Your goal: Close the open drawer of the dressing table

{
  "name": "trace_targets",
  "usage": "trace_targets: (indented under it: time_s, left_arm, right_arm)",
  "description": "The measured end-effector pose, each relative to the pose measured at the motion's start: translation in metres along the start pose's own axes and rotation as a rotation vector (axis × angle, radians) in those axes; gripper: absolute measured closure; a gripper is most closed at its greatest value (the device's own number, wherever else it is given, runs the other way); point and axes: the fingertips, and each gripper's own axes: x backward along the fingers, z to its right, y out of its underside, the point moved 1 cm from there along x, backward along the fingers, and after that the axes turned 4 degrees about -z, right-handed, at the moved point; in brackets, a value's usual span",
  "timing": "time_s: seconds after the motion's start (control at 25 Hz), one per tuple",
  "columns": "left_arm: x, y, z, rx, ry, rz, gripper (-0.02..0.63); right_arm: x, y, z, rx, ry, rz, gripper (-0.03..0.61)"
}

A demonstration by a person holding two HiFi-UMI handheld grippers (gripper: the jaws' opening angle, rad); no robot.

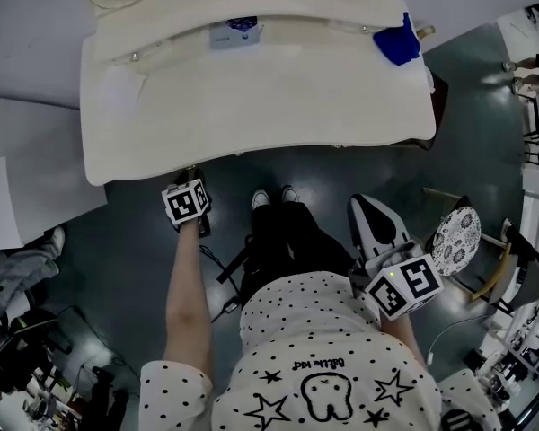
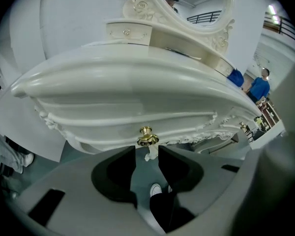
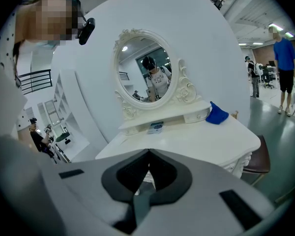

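Seen along the left tongs (image 2: 147,151): spread wide and empty, tips just below a brass knob (image 2: 146,135) on the carved cream drawer front (image 2: 128,124). Above, curved worktop (image 2: 137,77), small upper drawer (image 2: 129,32), oval mirror (image 2: 196,4). Beneath, a white shoe (image 2: 156,190).

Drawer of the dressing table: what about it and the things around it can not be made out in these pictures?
- How far the drawer stands out: in the head view the tabletop covers it, and the left gripper view faces its front squarely.
- Whether the left gripper touches the knob: in the left gripper view, depth is unclear.
- Print on the small card: too small in every view.
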Motion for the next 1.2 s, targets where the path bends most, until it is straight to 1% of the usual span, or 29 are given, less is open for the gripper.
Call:
trace_targets:
  time_s: [0.08,0.2,0.24,0.32,0.52,0.72,0.92,1.08,1.2]
  left_arm:
    - [0.01,0.009,-0.001,0.0,-0.003,0.009,0.465]
    - [0.035,0.014,-0.003,-0.01,-0.028,0.071,0.566]
    - [0.045,0.013,-0.003,-0.019,-0.035,0.099,0.588]
    - [0.066,0.007,0.001,-0.037,-0.036,0.164,0.601]
    - [0.135,-0.028,0.021,-0.038,-0.017,0.369,0.603]
    - [0.221,-0.074,0.055,-0.037,0.035,0.617,0.603]
    - [0.307,-0.109,0.088,-0.081,0.077,0.84,0.603]
    - [0.353,-0.117,0.116,-0.133,0.116,0.959,0.603]
    - [0.373,-0.115,0.137,-0.168,0.139,0.998,0.603]
  right_arm:
    - [0.002,0.001,-0.001,0.001,-0.002,0.003,0.569]
    - [0.005,0.002,-0.006,0.005,-0.011,0.007,0.569]
    - [0.006,0.004,-0.007,0.007,-0.016,0.008,0.569]
    - [0.006,0.006,-0.011,0.012,-0.028,0.011,0.569]
    - [0.004,0.006,-0.019,0.026,-0.061,0.024,0.57]
    - [-0.002,-0.002,-0.031,0.046,-0.099,0.049,0.569]
    - [-0.006,-0.015,-0.039,0.071,-0.134,0.088,0.57]
    - [-0.006,-0.026,-0.04,0.093,-0.142,0.119,0.57]
    - [-0.003,-0.038,-0.043,0.114,-0.144,0.145,0.569]
